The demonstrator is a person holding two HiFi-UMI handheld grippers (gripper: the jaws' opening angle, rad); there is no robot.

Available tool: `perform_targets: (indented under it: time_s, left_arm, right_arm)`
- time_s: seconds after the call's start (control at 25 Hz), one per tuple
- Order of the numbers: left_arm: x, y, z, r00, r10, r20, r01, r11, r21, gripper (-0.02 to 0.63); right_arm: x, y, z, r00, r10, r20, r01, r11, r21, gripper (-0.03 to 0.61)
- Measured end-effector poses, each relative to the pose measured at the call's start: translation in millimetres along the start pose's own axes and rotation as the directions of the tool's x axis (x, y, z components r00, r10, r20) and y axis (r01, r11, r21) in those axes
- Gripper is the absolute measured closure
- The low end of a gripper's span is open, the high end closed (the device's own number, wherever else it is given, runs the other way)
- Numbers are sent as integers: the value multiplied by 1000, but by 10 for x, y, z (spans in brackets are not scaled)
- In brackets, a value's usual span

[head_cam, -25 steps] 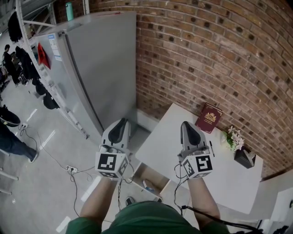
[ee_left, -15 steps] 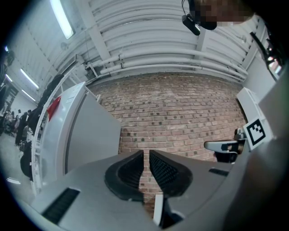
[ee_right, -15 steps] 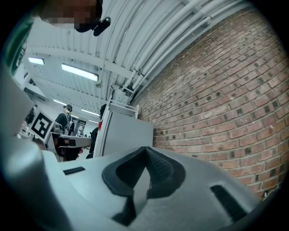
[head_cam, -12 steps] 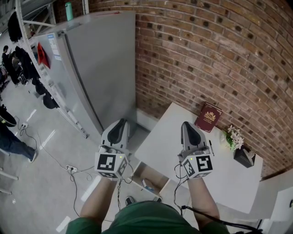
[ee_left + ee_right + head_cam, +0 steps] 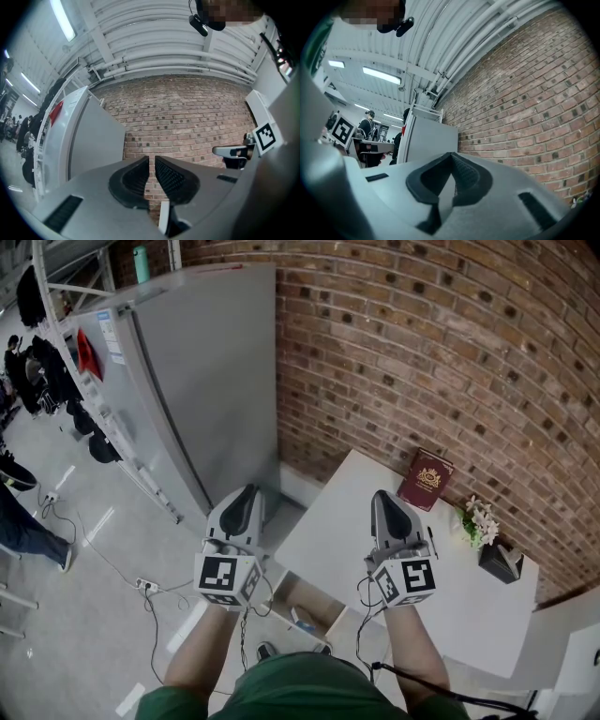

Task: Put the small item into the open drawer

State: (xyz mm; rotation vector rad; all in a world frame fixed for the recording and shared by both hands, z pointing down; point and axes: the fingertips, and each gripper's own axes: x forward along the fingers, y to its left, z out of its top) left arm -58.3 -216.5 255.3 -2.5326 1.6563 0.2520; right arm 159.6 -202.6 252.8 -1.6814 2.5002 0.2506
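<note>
Under the table's (image 5: 323,535) left edge, at about 6 o'clock in the head view, the open drawer (image 5: 286,596) stands pulled out. A small blue-and-white item (image 5: 302,621) lies on its wooden bottom; whether this is the task's own item I cannot tell. Neither pair of tongs is touching it.

From the drawer, the left tongs (image 5: 246,498) are at 11 o'clock, raised over the floor (image 5: 84,615) beside the table. Their own view shows the left tongs (image 5: 152,161) with the ribbed pads a narrow slit apart and only brick behind the slit, so they grip nothing. At 1 o'clock from the drawer, the right tongs (image 5: 382,498) are held over the white tabletop. Their own view shows the right tongs (image 5: 451,157) pressed fully together, with nothing caught between the pads. Both point away from the person, toward the brick wall (image 5: 422,352).

On the table, at 2 o'clock from the right tongs, a dark red book (image 5: 427,481) with a gold crest lies flat near the wall. A pen (image 5: 433,543) lies at 3 o'clock from those tongs. Just past it are pale flowers (image 5: 480,521) and a black holder (image 5: 502,564).

At 12 o'clock from the left tongs stands a tall grey cabinet (image 5: 216,381), with a green bottle (image 5: 142,262) on top. Cables (image 5: 150,592) trail across the floor at 9 o'clock from the drawer.
</note>
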Motion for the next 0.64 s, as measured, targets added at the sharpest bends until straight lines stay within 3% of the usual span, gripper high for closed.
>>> perform_targets:
  time_s: [0.64]
  left_arm:
    - [76, -183, -64, 1000, 15, -12, -15, 1000, 13, 575]
  right_arm:
    - [-65, -224, -64, 1000, 14, -4, -14, 1000, 12, 575]
